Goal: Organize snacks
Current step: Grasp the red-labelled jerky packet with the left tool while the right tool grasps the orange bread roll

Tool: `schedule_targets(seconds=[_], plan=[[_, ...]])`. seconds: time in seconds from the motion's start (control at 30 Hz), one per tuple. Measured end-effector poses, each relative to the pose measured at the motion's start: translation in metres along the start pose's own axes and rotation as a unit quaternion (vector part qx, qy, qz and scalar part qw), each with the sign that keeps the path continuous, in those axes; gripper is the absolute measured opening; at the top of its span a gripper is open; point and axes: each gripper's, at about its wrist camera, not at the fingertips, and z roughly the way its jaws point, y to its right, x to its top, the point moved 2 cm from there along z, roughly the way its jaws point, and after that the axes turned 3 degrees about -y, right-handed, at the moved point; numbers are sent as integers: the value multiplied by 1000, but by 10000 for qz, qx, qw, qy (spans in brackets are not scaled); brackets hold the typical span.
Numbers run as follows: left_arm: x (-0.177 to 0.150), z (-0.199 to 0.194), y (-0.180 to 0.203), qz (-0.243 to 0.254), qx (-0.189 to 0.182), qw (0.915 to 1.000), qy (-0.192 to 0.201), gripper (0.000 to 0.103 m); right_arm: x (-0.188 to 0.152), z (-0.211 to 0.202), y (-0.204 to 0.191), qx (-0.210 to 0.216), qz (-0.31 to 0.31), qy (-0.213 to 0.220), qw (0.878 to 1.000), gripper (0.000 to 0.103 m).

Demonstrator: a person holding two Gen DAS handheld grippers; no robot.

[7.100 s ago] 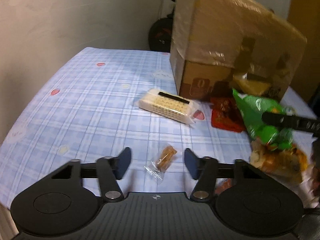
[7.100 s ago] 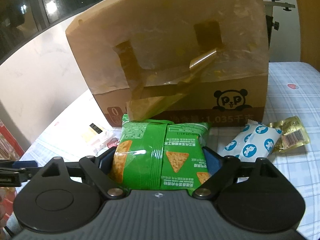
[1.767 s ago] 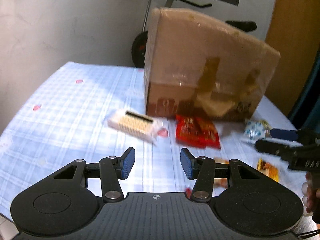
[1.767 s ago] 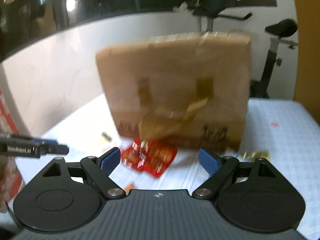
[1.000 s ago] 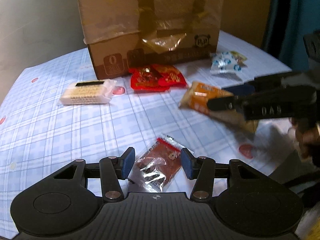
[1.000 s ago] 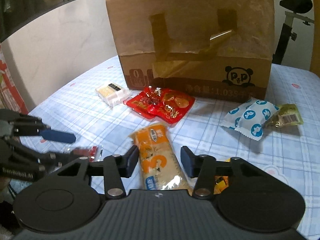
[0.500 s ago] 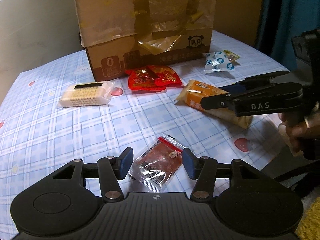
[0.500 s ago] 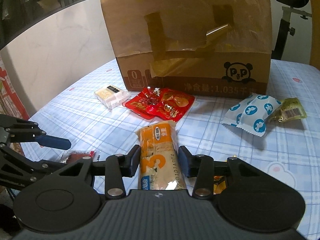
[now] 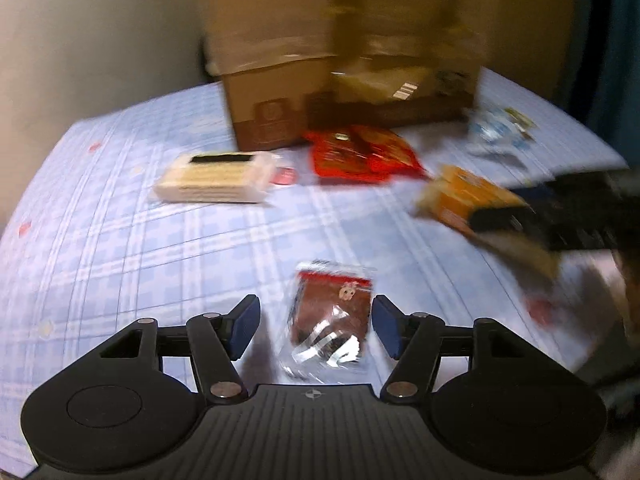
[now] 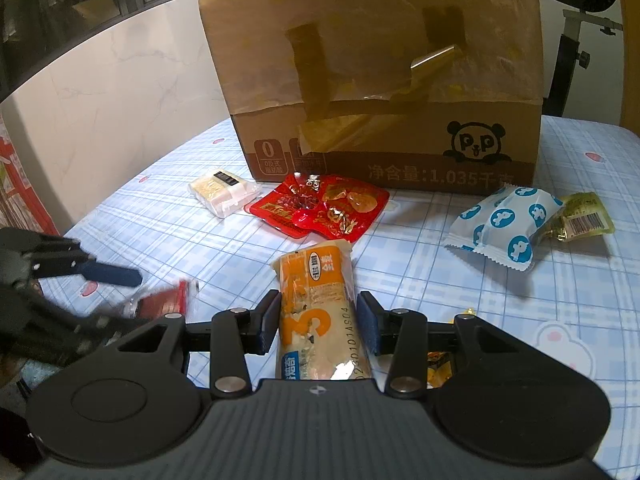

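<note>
The orange packet (image 10: 320, 312) lies on the table (image 10: 440, 280) between the right gripper (image 10: 318, 322) pads, which pinch its 2 flanks, long axis pointing toward the cardboard box (image 10: 380, 80), while the left gripper (image 9: 316, 326), jaws just widened, loosely straddles the small red sachet (image 9: 330, 320)

On the blue checked tablecloth (image 10: 420, 264), a large brown cardboard box (image 10: 380, 80) stands at the back. Before it lie a pale clear-wrapped cracker pack (image 10: 222, 192) at left, a red foil pouch (image 10: 320, 210) centre, and a white blue-dotted packet (image 10: 504, 230) right, touching a yellow-green sachet (image 10: 580, 220).
</note>
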Motion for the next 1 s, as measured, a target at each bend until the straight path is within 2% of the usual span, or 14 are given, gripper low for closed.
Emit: schedule_targets(seconds=[0.07, 0.23, 0.37, 0.47, 0.6, 0.8, 0.9, 1.0], plan=[[5, 5, -7, -237, 132, 9996, 45, 65, 0, 0, 0, 1, -5, 0, 10000, 44], [10, 8, -8, -417, 306, 9986, 91, 65, 1, 3, -1, 8, 20, -25, 10000, 44], [6, -1, -9, -633, 507, 9967, 10, 64, 7, 9, 0, -16, 127, -47, 9999, 44], [3, -13, -11, -900, 458, 9949, 68, 64, 12, 14, -2, -18, 197, -90, 9998, 43], [2, -12, -12, -1105, 690, 9915, -36, 64, 11, 19, -6, -31, 89, -63, 9999, 43], [0, -5, -2, -971, 670, 9929, -131, 63, 5, 15, -8, -90, -54, 134, 9999, 43], [-2, -5, 7, -862, 727, 9936, -47, 63, -1, 12, -8, -115, -88, 272, 9995, 43], [-3, -6, 7, -958, 660, 9932, 18, 62, -2, 12, -10, -138, -147, 300, 9993, 43]])
